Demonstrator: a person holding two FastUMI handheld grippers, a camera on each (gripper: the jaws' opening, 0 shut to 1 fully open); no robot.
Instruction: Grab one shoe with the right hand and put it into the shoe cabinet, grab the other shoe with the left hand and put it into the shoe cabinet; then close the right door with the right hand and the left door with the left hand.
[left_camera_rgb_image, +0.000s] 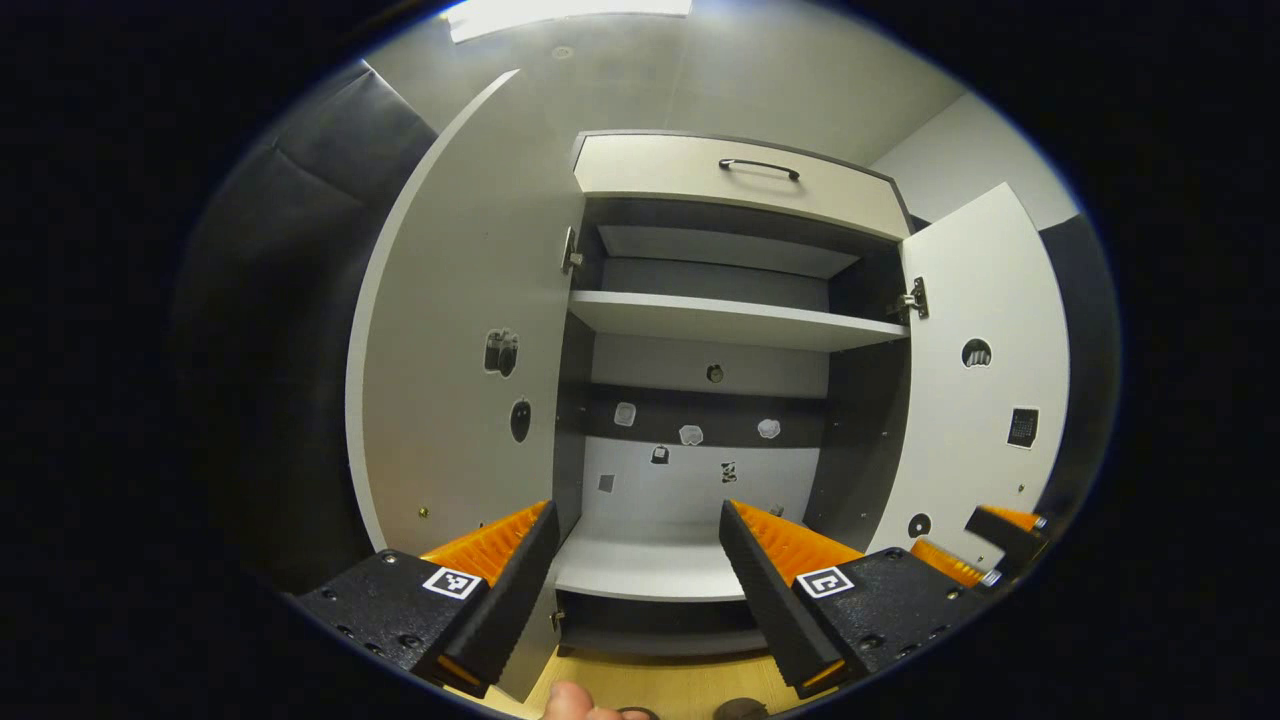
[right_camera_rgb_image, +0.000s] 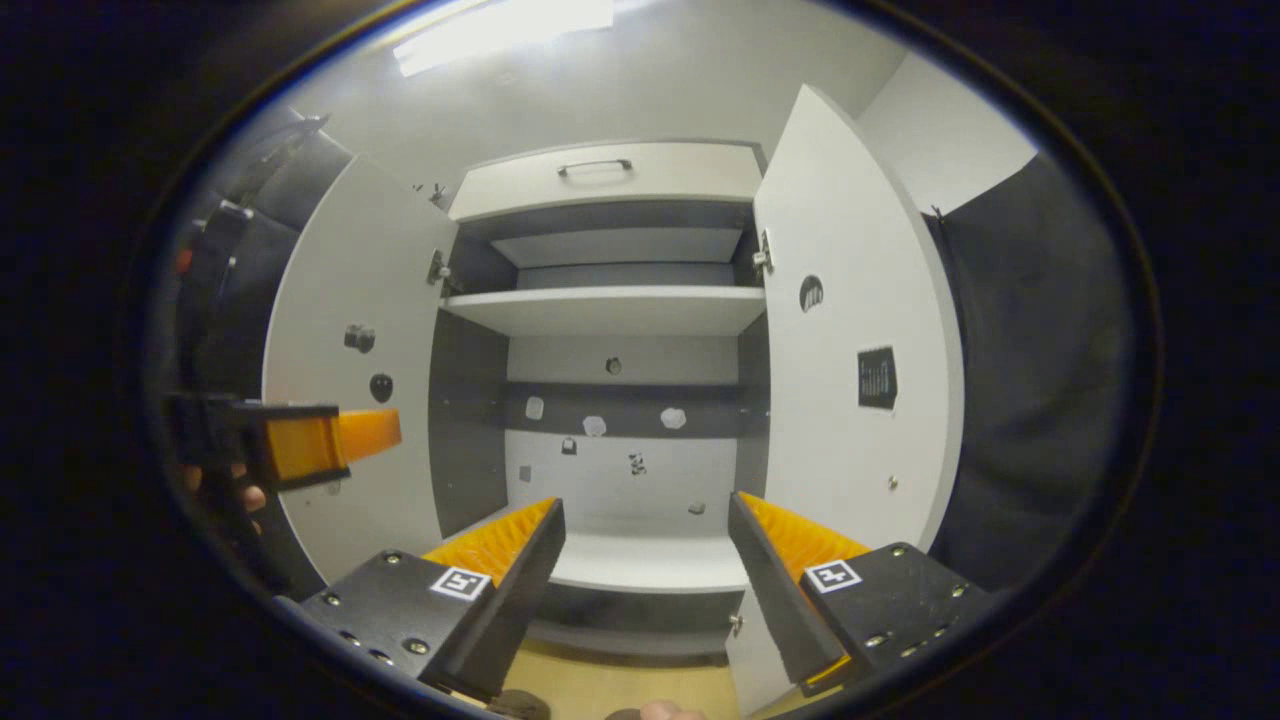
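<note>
We hold the left tool (left_camera_rgb_image: 635, 570) level, its fingers (left_camera_rgb_image: 505, 590) spread wide with nothing between them. Our right tool (right_camera_rgb_image: 645, 565) is level too, its jaws just as far apart and bare. In the right gripper view, the left tool sits beside it, a hand (right_camera_rgb_image: 240, 495) gripping underneath.

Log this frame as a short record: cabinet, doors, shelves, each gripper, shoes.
cabinet: open, facing both grippers
left door: swung wide open
right door: swung wide open
shelves: bare; no shoes seen inside
drawer: on top, shut, with a handle
left gripper: open, holding nothing
right gripper: open, holding nothing
shoes: cannot tell; dark shapes at the bottom edges are unclear
</note>
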